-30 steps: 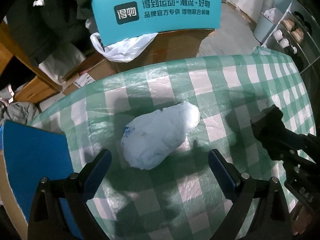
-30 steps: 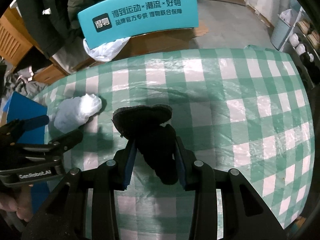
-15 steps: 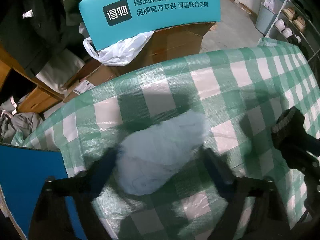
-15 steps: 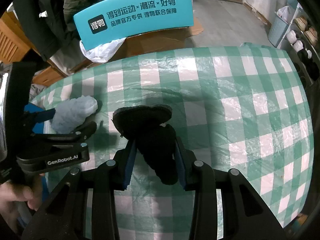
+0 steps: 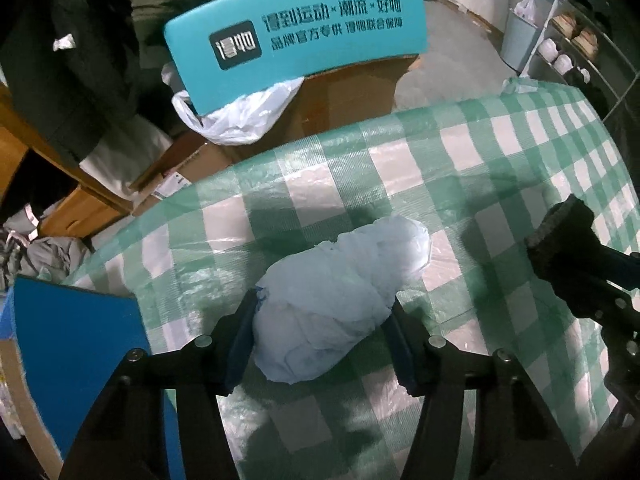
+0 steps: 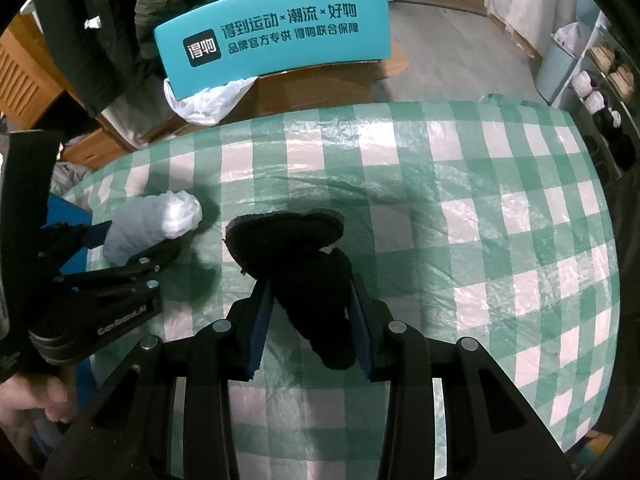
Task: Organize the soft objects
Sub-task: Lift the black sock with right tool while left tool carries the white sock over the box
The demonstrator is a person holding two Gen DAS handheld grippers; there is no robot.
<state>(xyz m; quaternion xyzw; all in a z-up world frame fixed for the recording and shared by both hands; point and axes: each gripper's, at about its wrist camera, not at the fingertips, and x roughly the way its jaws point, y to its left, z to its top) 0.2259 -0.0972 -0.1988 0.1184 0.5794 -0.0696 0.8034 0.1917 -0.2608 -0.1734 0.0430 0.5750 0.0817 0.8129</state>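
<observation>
A pale blue-white soft bundle (image 5: 340,300) lies over the green-and-white checked tablecloth (image 5: 460,168). My left gripper (image 5: 322,324) is shut on the bundle's near end, one pad on each side. The bundle and left gripper also show in the right wrist view (image 6: 152,224). My right gripper (image 6: 312,320) is shut on a black soft object (image 6: 296,252) and holds it above the cloth (image 6: 500,220). The black object shows at the right edge of the left wrist view (image 5: 560,236).
A blue box (image 5: 76,352) stands at the table's left edge. Beyond the far edge are a teal sign (image 5: 296,40), a cardboard box with a white plastic bag (image 5: 240,116), dark coats and wooden furniture. A shoe rack (image 6: 600,92) stands at the far right.
My left gripper moved forward around the pale bundle and closed on it. My right gripper kept hold of the black object and barely moved.
</observation>
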